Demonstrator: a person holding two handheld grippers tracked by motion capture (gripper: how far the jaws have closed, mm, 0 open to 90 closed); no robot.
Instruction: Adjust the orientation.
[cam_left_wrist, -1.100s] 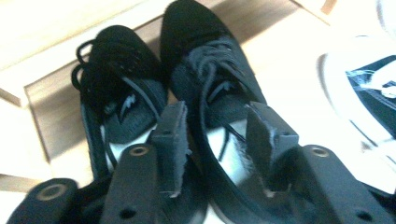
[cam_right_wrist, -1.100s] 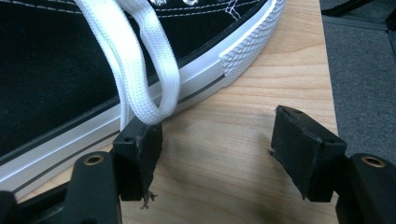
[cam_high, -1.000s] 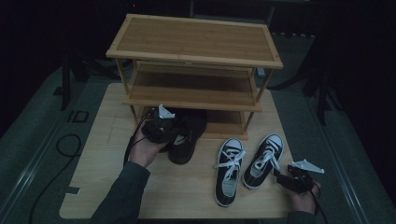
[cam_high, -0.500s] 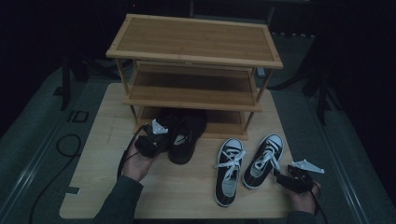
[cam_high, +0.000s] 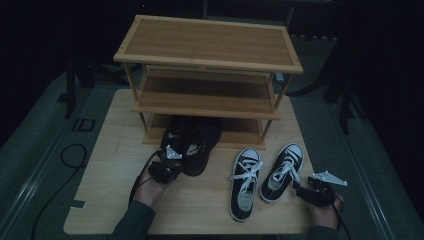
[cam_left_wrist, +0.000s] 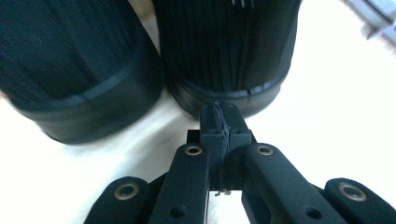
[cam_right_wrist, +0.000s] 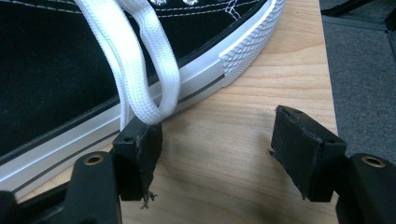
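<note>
Two black shoes (cam_high: 194, 141) lie side by side, toes under the bottom shelf of the wooden rack (cam_high: 210, 65). My left gripper (cam_high: 167, 164) sits just behind their heels. Its jaws are shut on nothing, and their tips (cam_left_wrist: 219, 122) nearly touch the heel of one black shoe (cam_left_wrist: 229, 51); the other shoe (cam_left_wrist: 70, 70) is to its left. A pair of black-and-white sneakers (cam_high: 245, 182) (cam_high: 282, 172) lies at the right. My right gripper (cam_high: 311, 192) is low behind the right sneaker, open (cam_right_wrist: 222, 133). A white lace loop (cam_right_wrist: 149, 84) hangs onto its left pad.
The rack has three shelves, the top one and the middle one (cam_high: 207, 92) bare. Everything stands on a pale wooden board (cam_high: 115, 200) on a grey floor. A black cable (cam_high: 70, 155) lies left of the board, and dark stands rise at both sides.
My left hand has drawn back from above the black shoes toward the near edge and sunk lower. The right hand has kept still.
</note>
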